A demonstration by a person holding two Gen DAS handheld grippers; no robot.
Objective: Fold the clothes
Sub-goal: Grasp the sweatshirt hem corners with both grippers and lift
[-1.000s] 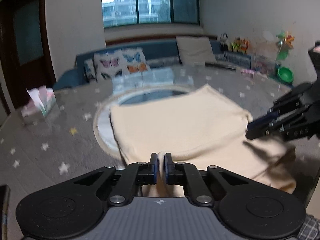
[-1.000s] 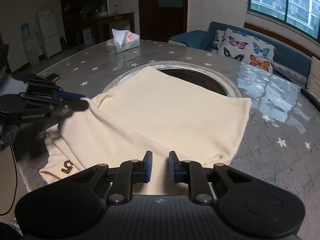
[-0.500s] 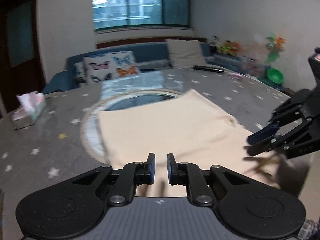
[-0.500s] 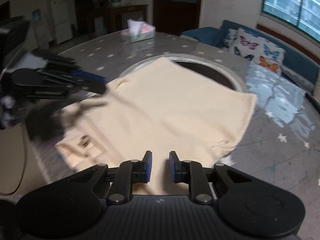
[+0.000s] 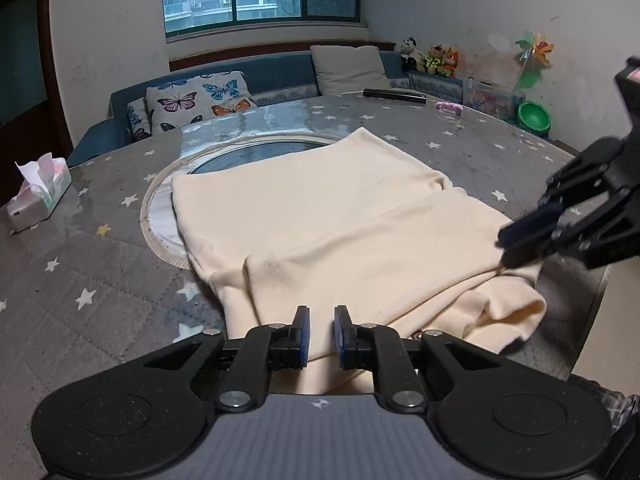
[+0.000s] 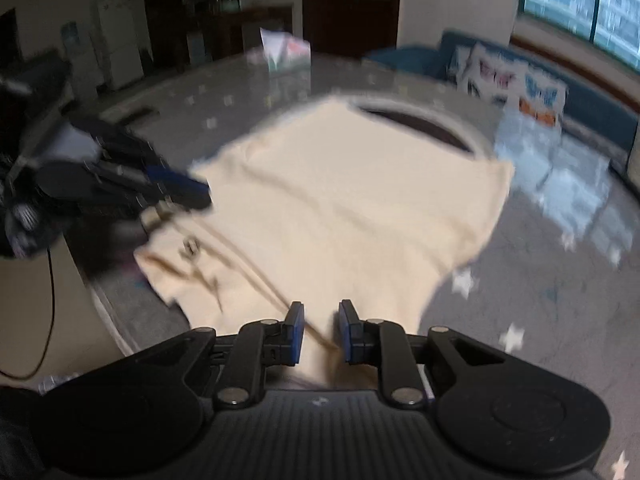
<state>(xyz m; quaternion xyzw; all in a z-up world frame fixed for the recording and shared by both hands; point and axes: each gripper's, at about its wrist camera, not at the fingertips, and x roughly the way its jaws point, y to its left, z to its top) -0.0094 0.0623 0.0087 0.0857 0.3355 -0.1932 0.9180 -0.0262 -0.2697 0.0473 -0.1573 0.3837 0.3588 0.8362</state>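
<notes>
On the grey star-printed table, partly over its round glass inset, lies one cream garment, folded so that a second layer covers its near half. Its long axis runs from the edge nearest me away toward the sofa; the far hem lies straight across the inset, and the bunched end with a small dark mark sits at the table's near edge. In the blurred right wrist view I cannot read that mark.

I hold two grippers. My left gripper hangs just above the near edge of the cloth, its blue pads a narrow gap apart with nothing pinched between them. My right gripper shows the same narrow gap, empty too, with cream fabric below it; seen from the left wrist, its tips are at the garment's right-hand fold, though I cannot tell whether they touch.

Beyond: one tissue box on the table's left, one butterfly cushion on the sofa, one green bowl at the far right.
</notes>
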